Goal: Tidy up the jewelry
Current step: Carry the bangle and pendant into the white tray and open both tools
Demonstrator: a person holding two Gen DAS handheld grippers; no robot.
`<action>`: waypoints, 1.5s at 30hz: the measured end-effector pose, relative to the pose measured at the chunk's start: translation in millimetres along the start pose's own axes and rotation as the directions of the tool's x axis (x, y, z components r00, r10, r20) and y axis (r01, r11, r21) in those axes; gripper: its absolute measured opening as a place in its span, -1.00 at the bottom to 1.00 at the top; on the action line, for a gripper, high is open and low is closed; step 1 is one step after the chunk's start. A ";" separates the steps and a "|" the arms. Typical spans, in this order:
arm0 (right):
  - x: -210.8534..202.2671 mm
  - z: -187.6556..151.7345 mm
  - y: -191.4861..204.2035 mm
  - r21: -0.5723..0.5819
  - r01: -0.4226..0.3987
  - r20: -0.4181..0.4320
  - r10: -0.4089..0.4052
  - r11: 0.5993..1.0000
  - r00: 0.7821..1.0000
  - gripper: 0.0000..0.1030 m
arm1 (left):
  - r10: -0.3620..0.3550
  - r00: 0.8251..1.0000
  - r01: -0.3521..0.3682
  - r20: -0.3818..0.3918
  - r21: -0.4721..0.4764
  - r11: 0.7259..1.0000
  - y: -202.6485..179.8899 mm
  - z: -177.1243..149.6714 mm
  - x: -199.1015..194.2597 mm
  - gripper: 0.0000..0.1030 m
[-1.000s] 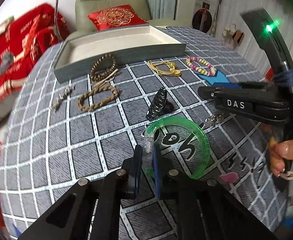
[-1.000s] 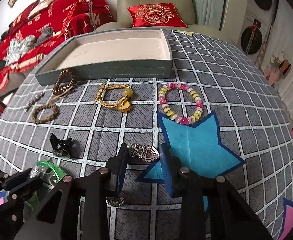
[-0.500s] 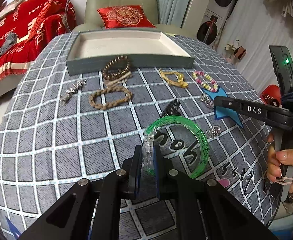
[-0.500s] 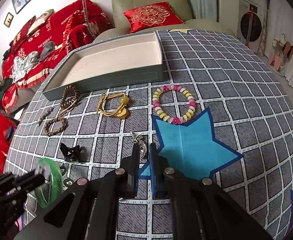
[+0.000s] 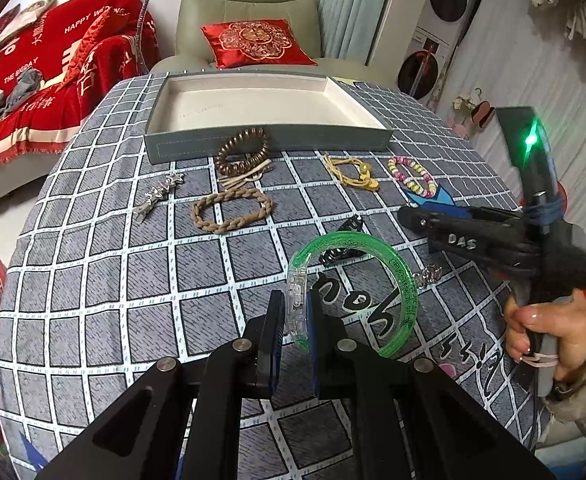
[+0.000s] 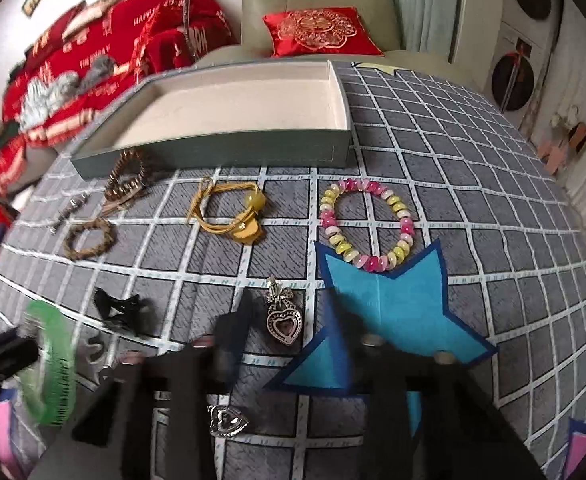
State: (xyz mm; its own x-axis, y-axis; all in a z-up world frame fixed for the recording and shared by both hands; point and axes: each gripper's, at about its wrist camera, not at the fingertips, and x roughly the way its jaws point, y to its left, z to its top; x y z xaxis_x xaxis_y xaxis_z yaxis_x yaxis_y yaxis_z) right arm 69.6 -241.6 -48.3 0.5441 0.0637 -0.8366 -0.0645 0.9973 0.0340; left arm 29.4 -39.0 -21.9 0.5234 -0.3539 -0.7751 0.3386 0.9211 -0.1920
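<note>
- Left wrist view: the left tool [image 5: 297, 322] is nearly closed, its pads clamped on the clear clasp of the green bangle [image 5: 403, 292], which it holds above the worktop [image 5: 93, 280].
- The grip is on that narrow clasp alone, so I judge the ring could swing or twist out on the way to the tray [image 5: 269, 145], which is well apart at the far edge and has nothing in it.
- Counted here: one tray, one bangle, one coiled brown bead bracelet [image 5: 241, 152], one braided bracelet [image 5: 231, 210], one yellow cord bracelet [image 5: 351, 172], one pink-and-yellow bead bracelet [image 5: 413, 176], one silver clip [image 5: 157, 196], one black hair claw [image 5: 341, 240].
- Right wrist view, blurred: the right tool [image 6: 287, 308] has just been opening. Its jaws stand apart with the heart pendant [image 6: 283, 324] lying on the worktop between them, not pressed.
- The pendant is small and flat, so closing jaws may skid over it or nip only its bow and drop it.
- Counted here: two heart pieces, the second [image 6: 229, 422] under the tool, and four bracelets lying loose.
</note>
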 end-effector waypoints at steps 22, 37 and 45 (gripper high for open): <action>-12.9 134.0 -20.6 0.129 -0.244 0.093 0.233 0.961 0.968 -0.63 | 0.038 0.994 -0.039 0.103 0.009 0.999 39.0 137.9 7.0 -0.47; 101.0 202.2 -26.5 0.211 -0.223 0.011 0.226 0.952 0.974 -0.64 | 0.168 0.986 -0.168 0.000 -0.008 0.986 78.2 223.8 135.3 -0.47; 127.1 194.4 -19.7 0.181 -0.158 -0.033 0.166 0.971 0.986 -0.64 | 0.221 0.973 -0.219 -0.070 0.023 0.975 80.0 221.7 176.2 -0.47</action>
State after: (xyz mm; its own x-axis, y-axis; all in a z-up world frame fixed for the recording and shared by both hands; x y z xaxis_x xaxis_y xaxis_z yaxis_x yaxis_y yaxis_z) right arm 302.6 -246.3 -49.1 0.4977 0.2276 -0.8369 0.0033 0.9645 0.2642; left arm 322.1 -63.5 -40.4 0.5290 -0.1298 -0.8386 0.2332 0.9724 -0.0034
